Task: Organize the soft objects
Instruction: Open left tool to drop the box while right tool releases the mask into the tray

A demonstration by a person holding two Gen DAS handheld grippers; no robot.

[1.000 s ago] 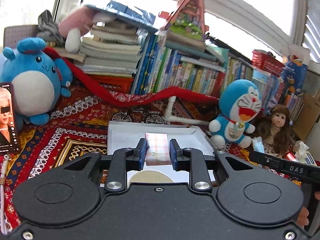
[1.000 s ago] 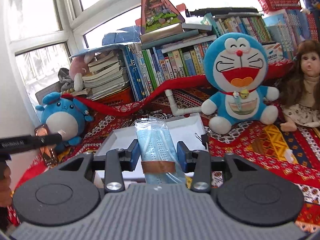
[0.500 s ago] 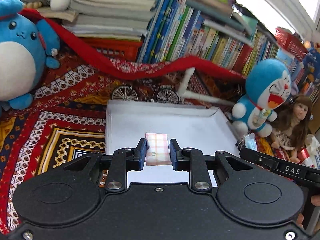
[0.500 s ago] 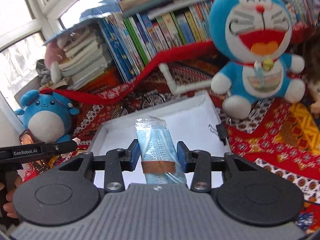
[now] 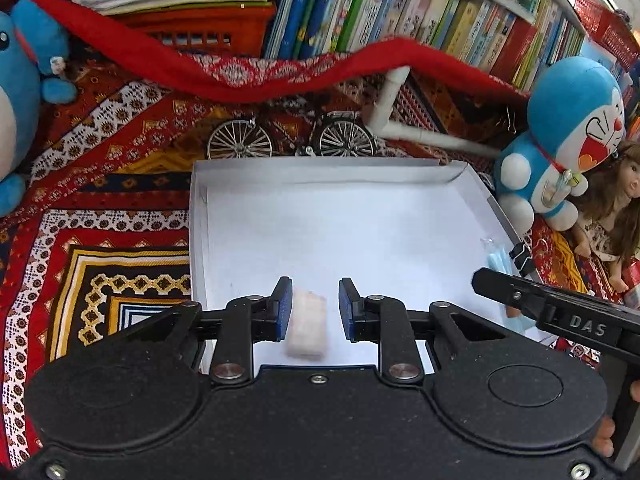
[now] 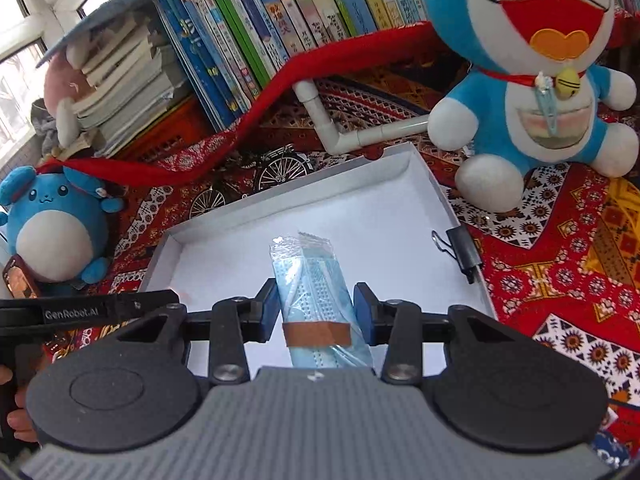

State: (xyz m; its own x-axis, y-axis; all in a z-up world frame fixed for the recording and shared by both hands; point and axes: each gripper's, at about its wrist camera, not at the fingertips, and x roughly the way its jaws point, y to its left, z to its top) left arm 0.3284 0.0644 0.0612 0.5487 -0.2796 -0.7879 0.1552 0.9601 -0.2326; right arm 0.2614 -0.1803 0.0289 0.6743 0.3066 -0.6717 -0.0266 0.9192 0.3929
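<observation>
Both wrist fisheyes tilt down, close over the white tray [image 5: 320, 172] [image 6: 280, 208]; left squarer, right angled; shared bookshelf [image 5: 400, 12] [image 6: 280, 12]

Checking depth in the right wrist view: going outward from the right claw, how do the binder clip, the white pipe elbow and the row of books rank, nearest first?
From the right claw:
1. Binder clip, on the tray's right rim.
2. White pipe elbow, beyond the tray's far edge.
3. Row of books, at the back.
</observation>
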